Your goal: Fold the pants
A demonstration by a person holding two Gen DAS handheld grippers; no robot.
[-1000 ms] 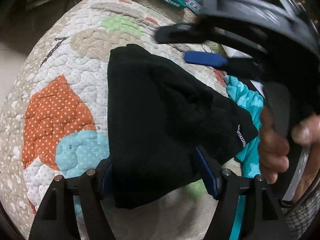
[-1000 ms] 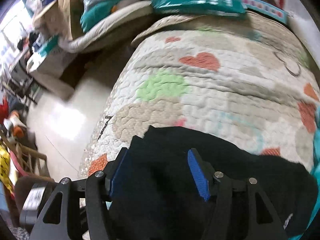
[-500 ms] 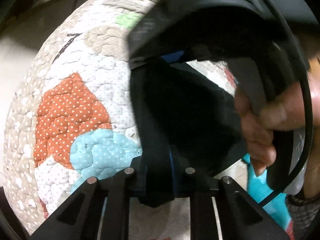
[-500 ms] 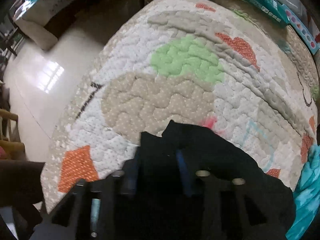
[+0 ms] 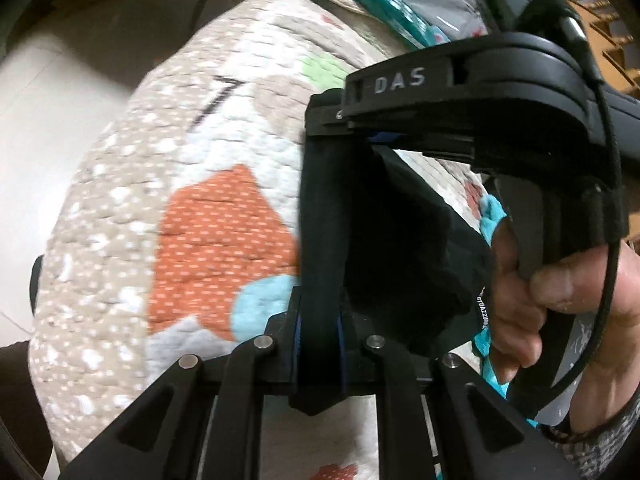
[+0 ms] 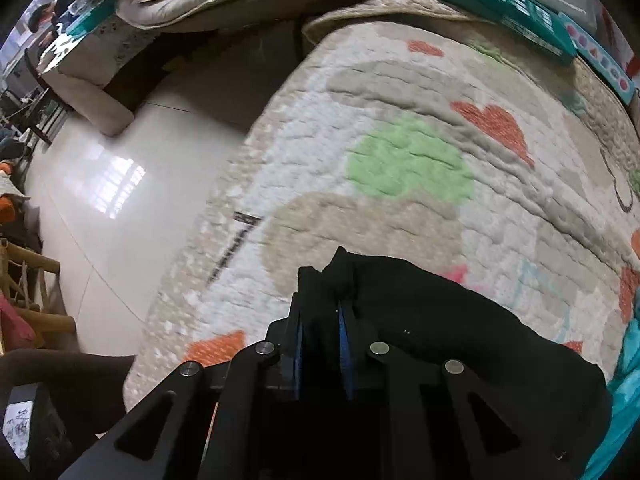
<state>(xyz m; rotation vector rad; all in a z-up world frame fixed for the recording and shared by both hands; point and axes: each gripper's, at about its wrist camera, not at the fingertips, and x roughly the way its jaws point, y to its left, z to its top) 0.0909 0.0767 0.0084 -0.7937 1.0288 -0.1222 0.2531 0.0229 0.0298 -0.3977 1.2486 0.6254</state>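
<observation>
Both grippers have just closed since the earlier frames: the left gripper [image 5: 318,330] and the right gripper [image 6: 322,330] now each pinch a fold of the black pants [image 6: 460,320], which lie on the quilted mat [image 6: 400,128]. Black cloth hides the fingertips. Pale tiled floor [image 6: 104,184] lies beyond.

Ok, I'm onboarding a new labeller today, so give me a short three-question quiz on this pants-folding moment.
1. True or false: the left gripper is shut on the black pants.
2. What does the right gripper pinch? A) teal cloth B) black pants C) nothing
3. What do the pants lie on?

Key: 1 true; 2 B; 3 the patterned quilt.
</observation>
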